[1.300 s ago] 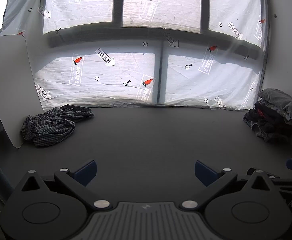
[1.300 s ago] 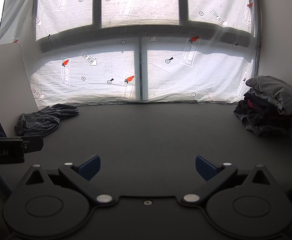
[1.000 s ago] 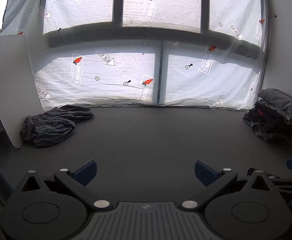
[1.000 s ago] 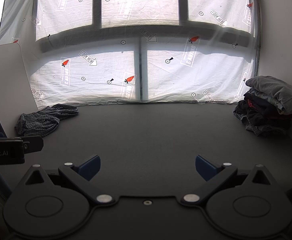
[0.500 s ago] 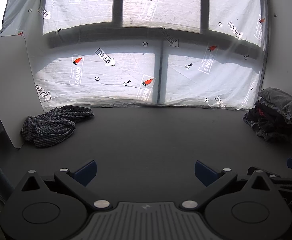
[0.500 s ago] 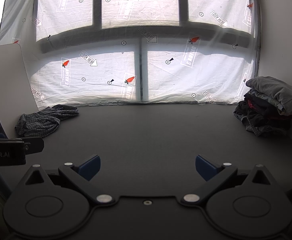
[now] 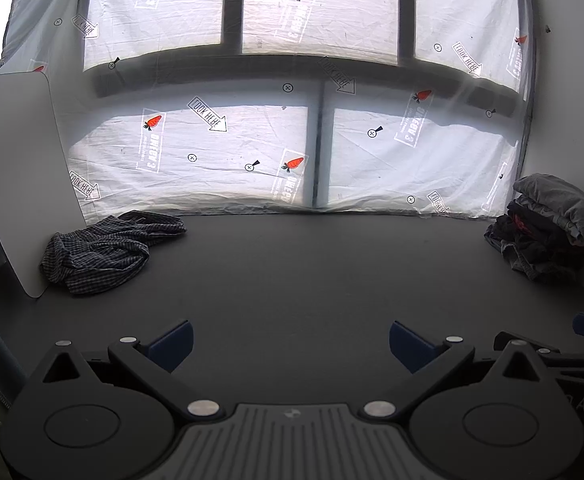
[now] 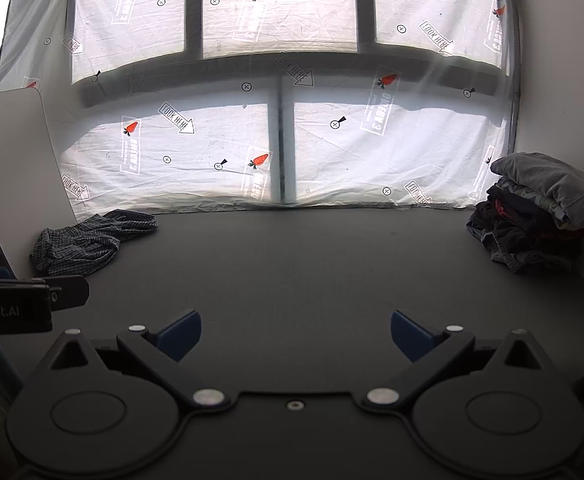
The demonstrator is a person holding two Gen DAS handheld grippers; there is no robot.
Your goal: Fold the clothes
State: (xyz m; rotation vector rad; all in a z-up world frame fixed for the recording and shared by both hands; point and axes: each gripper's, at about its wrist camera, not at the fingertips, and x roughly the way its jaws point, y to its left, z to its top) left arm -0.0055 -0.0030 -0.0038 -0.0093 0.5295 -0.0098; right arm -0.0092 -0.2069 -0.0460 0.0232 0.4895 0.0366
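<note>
A crumpled dark checked garment (image 7: 104, 250) lies at the far left of the dark table (image 7: 292, 272); it also shows in the right wrist view (image 8: 88, 242). A pile of dark and grey clothes (image 7: 547, 228) sits at the far right, also in the right wrist view (image 8: 539, 212). My left gripper (image 7: 290, 340) is open and empty, low over the near table. My right gripper (image 8: 295, 334) is open and empty beside it. The left gripper's body (image 8: 20, 304) shows at the left of the right wrist view.
A white board (image 7: 16, 168) leans at the left beside the checked garment. Plastic-covered windows (image 7: 292, 128) stand along the table's far edge. A white wall (image 7: 571, 100) rises behind the clothes pile on the right.
</note>
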